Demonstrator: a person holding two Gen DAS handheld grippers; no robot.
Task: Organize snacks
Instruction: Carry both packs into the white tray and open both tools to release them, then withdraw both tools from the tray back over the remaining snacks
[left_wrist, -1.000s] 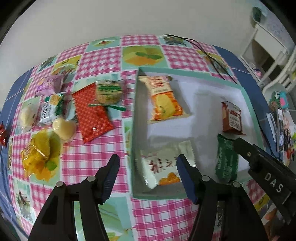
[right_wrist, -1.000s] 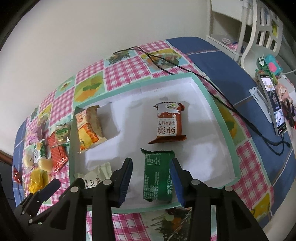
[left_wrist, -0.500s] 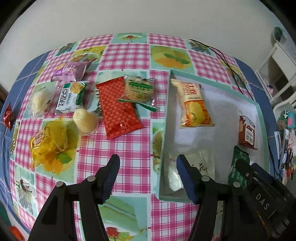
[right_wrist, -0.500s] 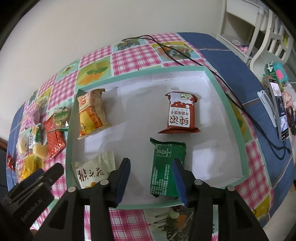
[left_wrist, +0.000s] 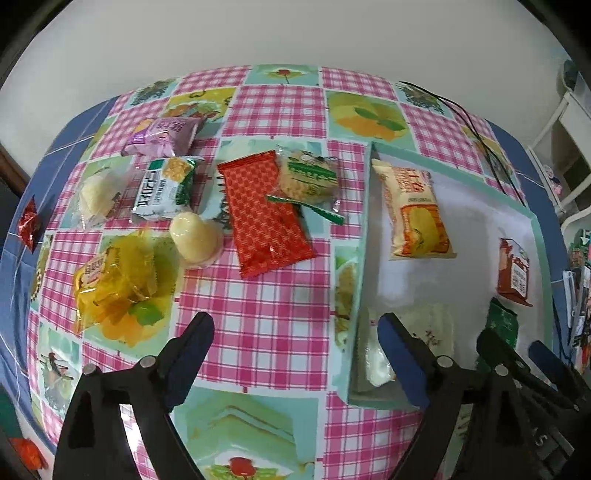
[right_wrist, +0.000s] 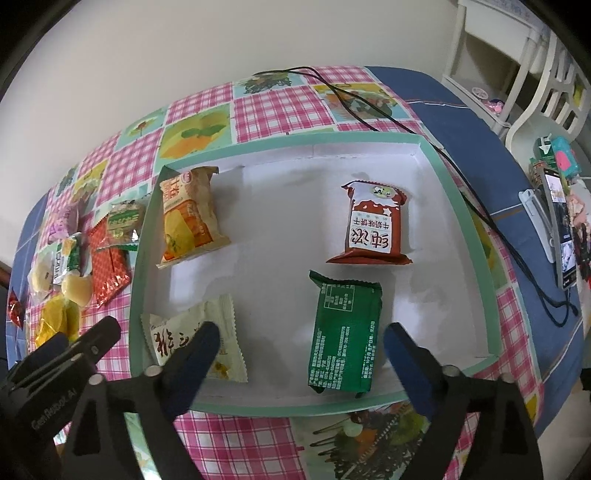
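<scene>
Both grippers stood wide and empty: the left gripper hung over bare checked cloth on the worktop, and the right gripper hung over the near end of the tray, above the green packet. Four snacks already lay in the tray: that green one, the orange packet, the red-and-white packet and the pale packet. Loose snacks waited left of the tray, among them the red packet with the clear-wrapped biscuit lying partly on it, and the round cream sweet touching the yellow bag. Judging from that overlap, closing on the red packet could drag or tip the biscuit off. Slick flat wrappers might also slip from the pads, and the left gripper's right finger sat close to the tray wall, which a sideways sweep could knock.
</scene>
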